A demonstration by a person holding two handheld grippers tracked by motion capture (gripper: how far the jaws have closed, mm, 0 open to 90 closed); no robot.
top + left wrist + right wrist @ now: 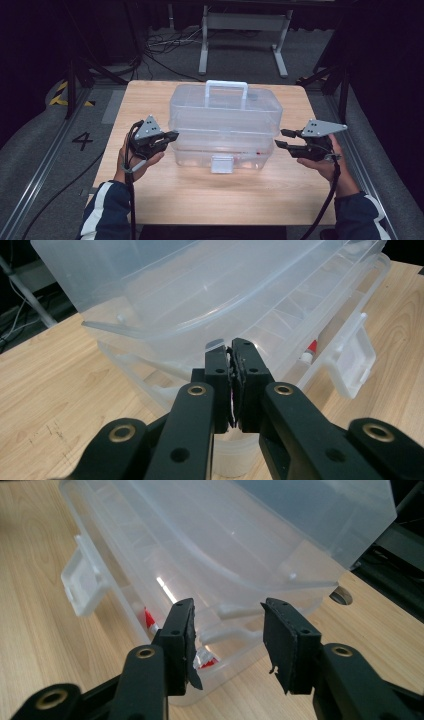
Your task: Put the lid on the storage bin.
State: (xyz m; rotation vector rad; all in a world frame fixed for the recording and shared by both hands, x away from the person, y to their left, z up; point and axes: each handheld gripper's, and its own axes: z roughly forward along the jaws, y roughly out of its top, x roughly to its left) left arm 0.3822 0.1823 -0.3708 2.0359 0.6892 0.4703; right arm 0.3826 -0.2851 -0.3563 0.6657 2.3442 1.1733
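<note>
Wooden table (200, 190), light grain, sits on grey carpet (40, 145); floor marked "4" (82, 140). Clear plastic box (225, 120) at table centre. Left gripper (172, 135) closed, empty, at box's left end. Right gripper (280, 138) half open, empty, near right end.

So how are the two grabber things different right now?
The left gripper has its jaws shut with nothing between them, while the right gripper has its jaws apart. The left gripper sits at the clear plastic box's left end; the right gripper sits at its right end. Both are black, hand-held, and point at the box.
</note>
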